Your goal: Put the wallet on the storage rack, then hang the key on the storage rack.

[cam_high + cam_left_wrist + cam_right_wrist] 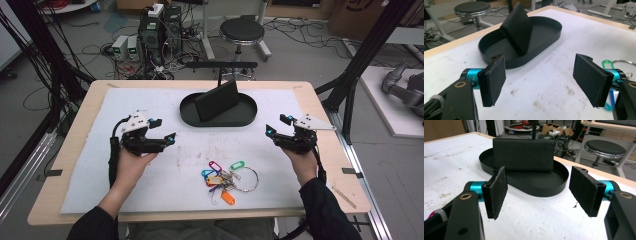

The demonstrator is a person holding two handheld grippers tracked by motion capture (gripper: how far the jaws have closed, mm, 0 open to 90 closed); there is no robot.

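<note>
A black oval tray (247, 114) lies at the far middle of the white mat, with a black rectangular wallet-like block (216, 99) leaning tilted inside it. A bunch of keys with coloured tags (224, 179) on a metal ring lies near the front edge. My left gripper (167, 131) is held open left of the tray, nothing between its pads (494, 80). My right gripper (276, 125) is open right of the tray, pads (585, 190) empty. The tray (544, 42) and the block (520, 27) lie ahead of the left gripper; the tray (554, 183) and the block (524, 153) lie ahead of the right one.
The white mat (125, 185) covers a wooden table (80, 115). Beyond the far edge stand a black round stool (242, 31), computer boxes (160, 27) and many floor cables. Black frame posts (360, 65) rise at the right.
</note>
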